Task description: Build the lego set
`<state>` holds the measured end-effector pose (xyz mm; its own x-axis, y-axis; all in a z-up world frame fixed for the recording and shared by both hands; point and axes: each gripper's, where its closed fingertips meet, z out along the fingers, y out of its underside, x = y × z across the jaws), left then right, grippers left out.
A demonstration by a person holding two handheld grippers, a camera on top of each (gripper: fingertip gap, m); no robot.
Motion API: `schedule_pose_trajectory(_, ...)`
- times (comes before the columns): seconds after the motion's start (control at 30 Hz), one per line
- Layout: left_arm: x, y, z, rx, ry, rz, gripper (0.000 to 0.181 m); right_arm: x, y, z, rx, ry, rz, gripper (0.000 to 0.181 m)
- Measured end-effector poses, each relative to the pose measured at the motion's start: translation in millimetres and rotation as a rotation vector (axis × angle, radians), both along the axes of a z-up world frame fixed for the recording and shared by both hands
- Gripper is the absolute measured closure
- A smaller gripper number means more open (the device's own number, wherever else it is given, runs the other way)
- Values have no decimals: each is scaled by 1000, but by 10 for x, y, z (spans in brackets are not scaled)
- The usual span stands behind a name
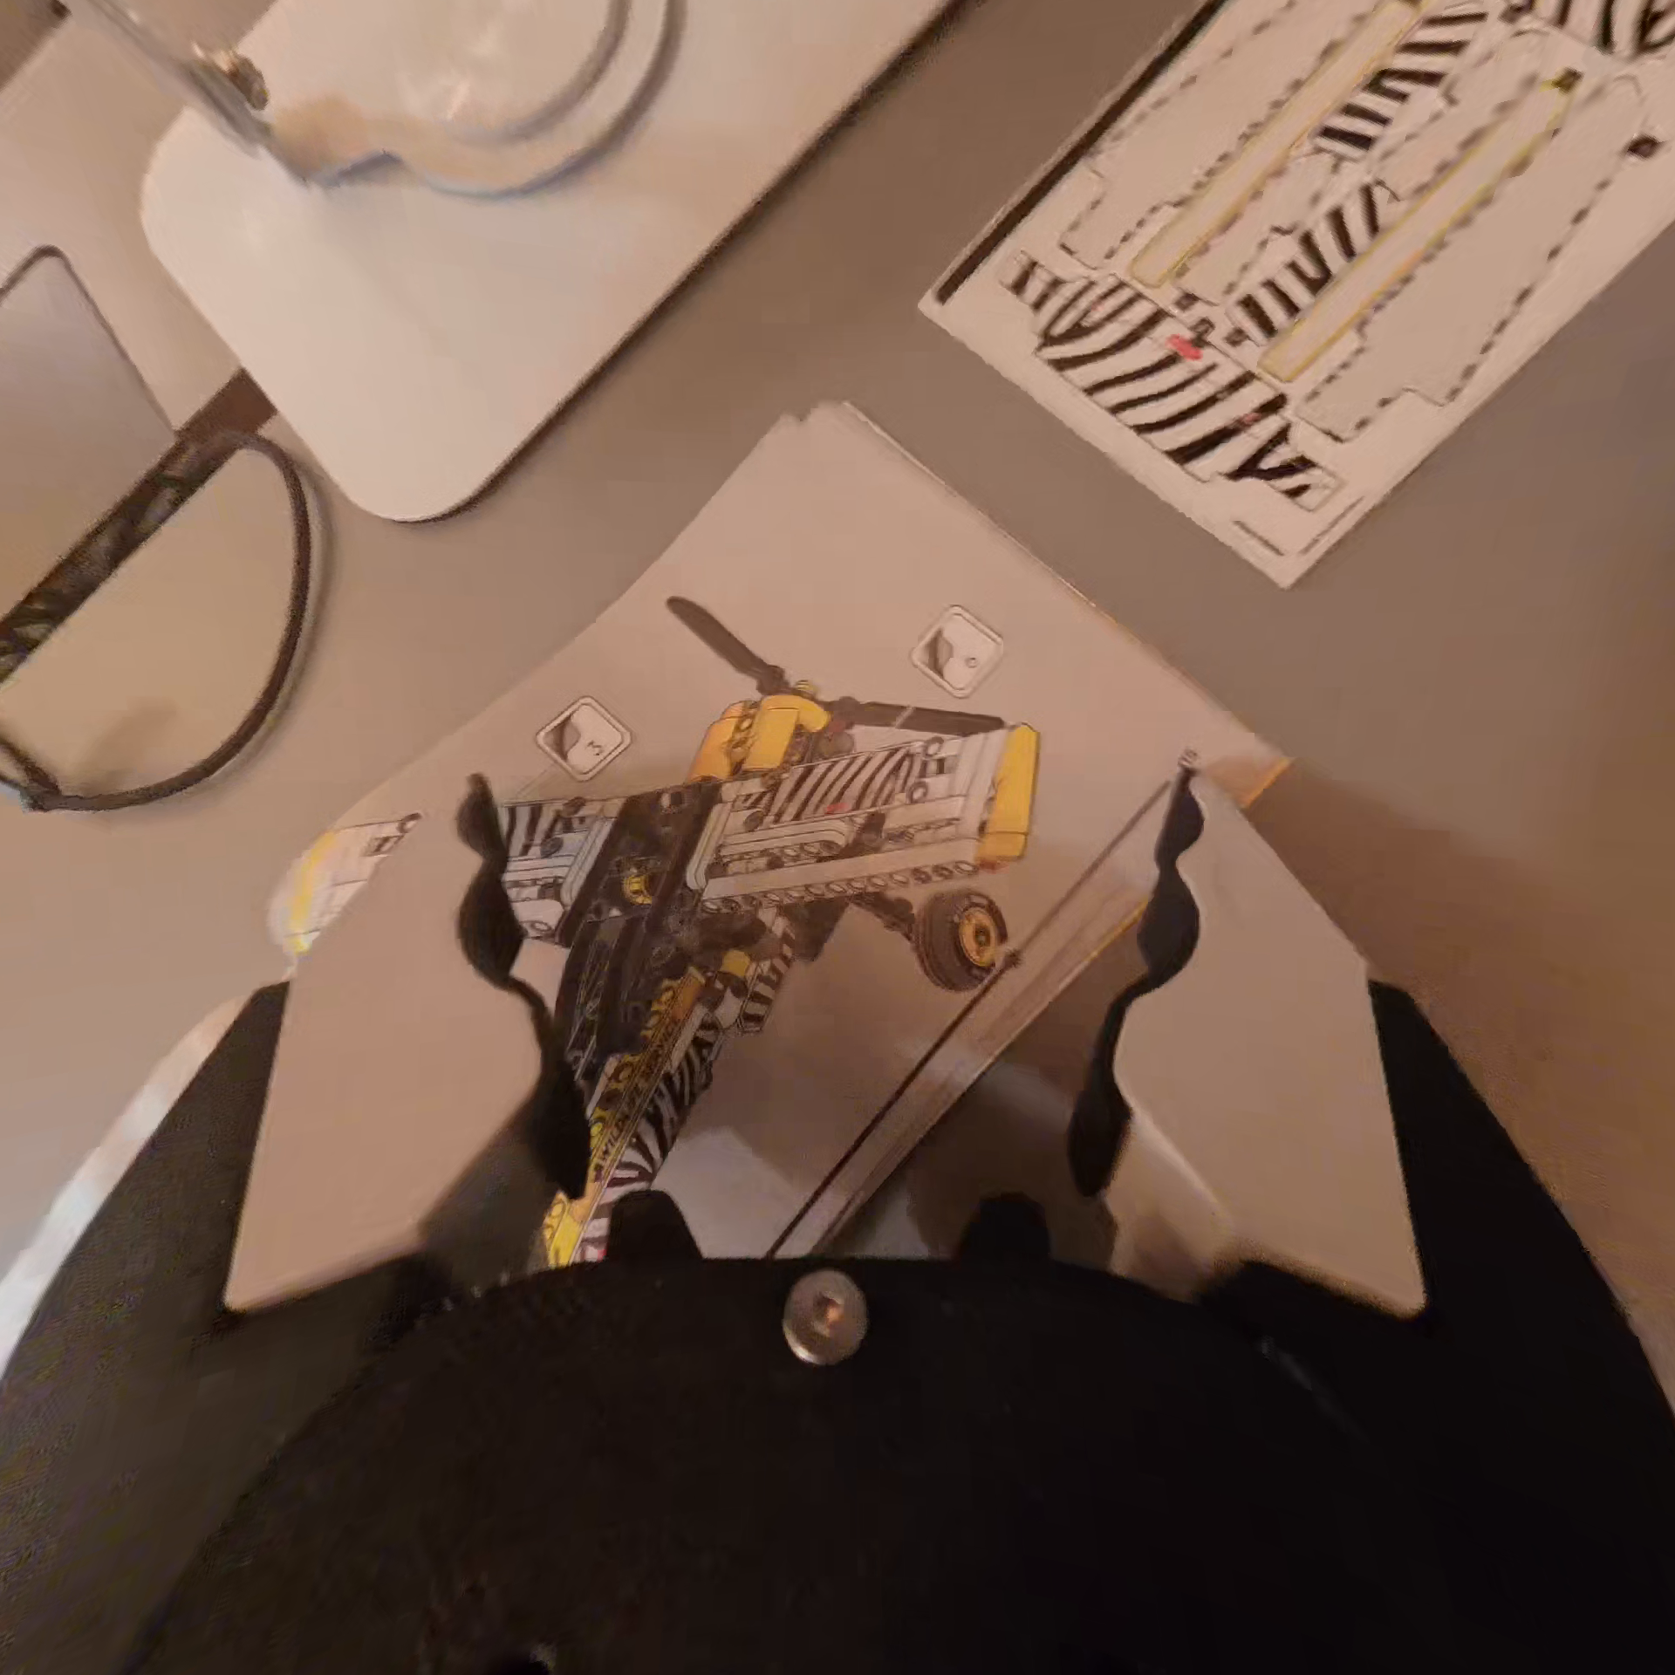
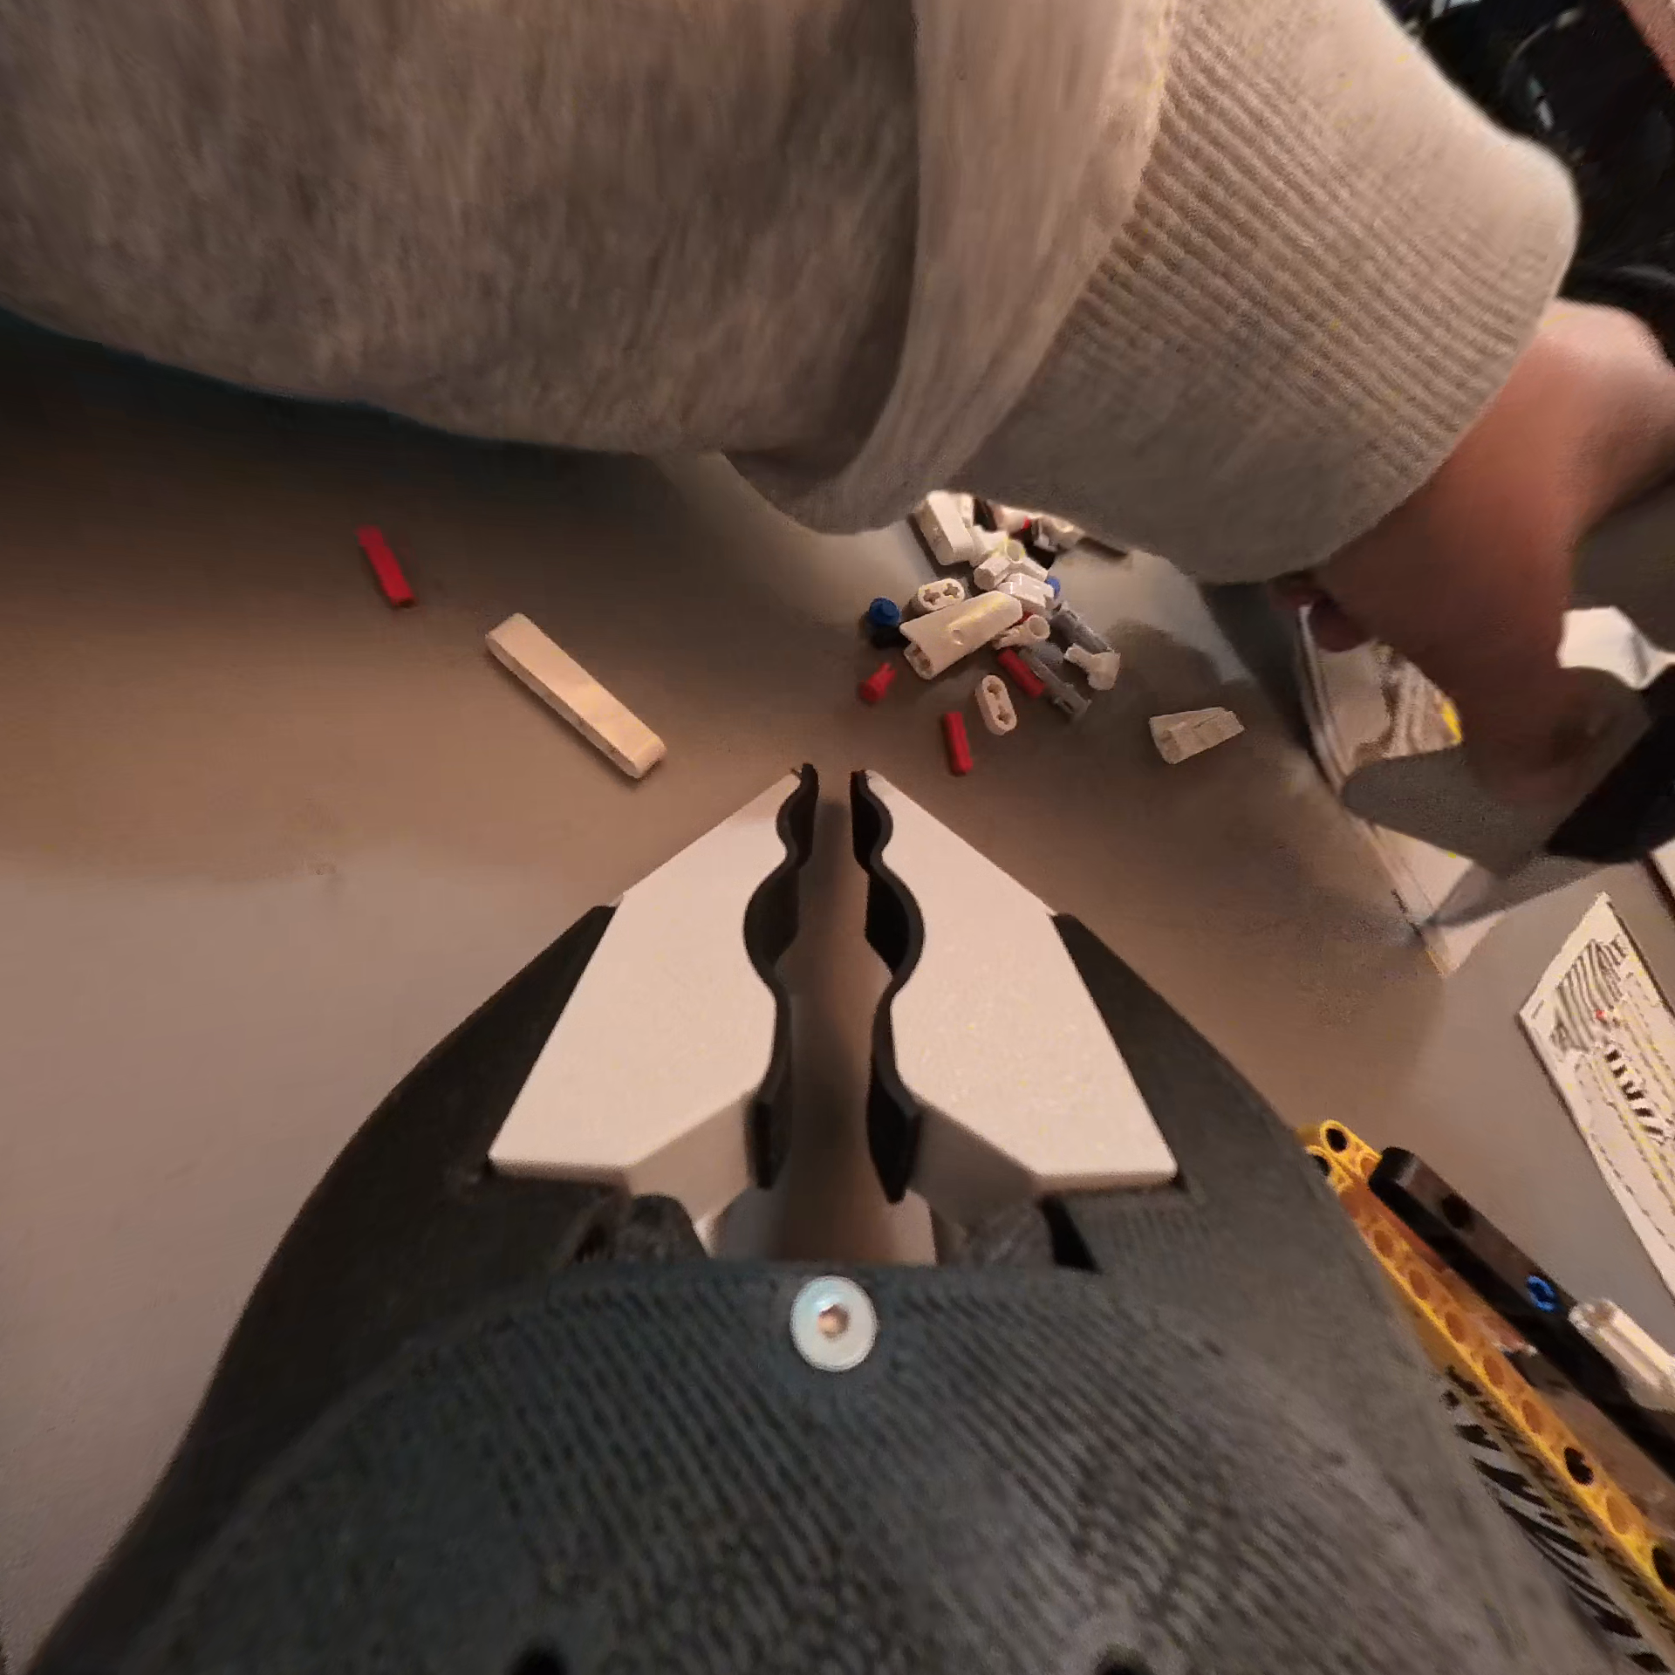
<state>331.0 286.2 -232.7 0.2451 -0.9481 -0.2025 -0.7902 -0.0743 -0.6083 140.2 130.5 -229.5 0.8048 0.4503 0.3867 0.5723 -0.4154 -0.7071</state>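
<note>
- While the left tool hangs with its jaws spread wide and empty above the instruction booklet, the booklet lies flat on the grey tabletop, its page showing a yellow, zebra-striped model.
- Beyond the booklet, well apart from it, lies the sticker sheet; a white stand base sits past the booklet's far left corner.
- Right tool: jaws nearly together, a narrow slit left between them, nothing held.
- Loose pieces form a small pile on the tabletop, ahead of and right of the right tool's tips; a long white beam and a red pin lie apart to the pile's left, a white wedge to its right.
- The part-built yellow and black frame lies at the lower right, far on the near side of the pile.
- A beige sleeve crosses above the pile.
- Handling, as judged: the pieces are light, rigid, smooth plastic, apt to skid or flick away; the beam is best pinched across its long flat sides, near mid-length.
</note>
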Motion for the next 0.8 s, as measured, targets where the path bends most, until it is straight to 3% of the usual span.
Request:
schedule_pose_trajectory(0.07, -1, -63, -57, -102, 0, 17, 55, 13, -3, 4, 6, -8, -1, 174)
schedule_pose_trajectory(0.13, -14, -91, -110, -190, -3, 33, 58, 19, -6, 7, 8, -11, -1, 174)
schedule_pose_trajectory(0.23, -26, -79, -104, -198, -8, 20, 67, 16, -8, 9, 10, -13, 1, 175)
schedule_pose_trajectory(0.3, -33, -83, -68, -194, -5, 8, 99, 14, -8, 10, 10, -14, 2, 175)
schedule_pose_trajectory(0.47, -25, -124, -51, -180, 9, -33, 129, 12, -8, 13, 9, -13, 2, 175)
schedule_pose_trajectory(0.6, -23, -123, -53, -130, 22, -65, 169, 12, -8, 16, 11, -16, 0, 175)
schedule_pose_trajectory(0.8, -48, -86, -47, -99, 33, -68, 179, 9, -11, 21, 12, -19, -1, 175)
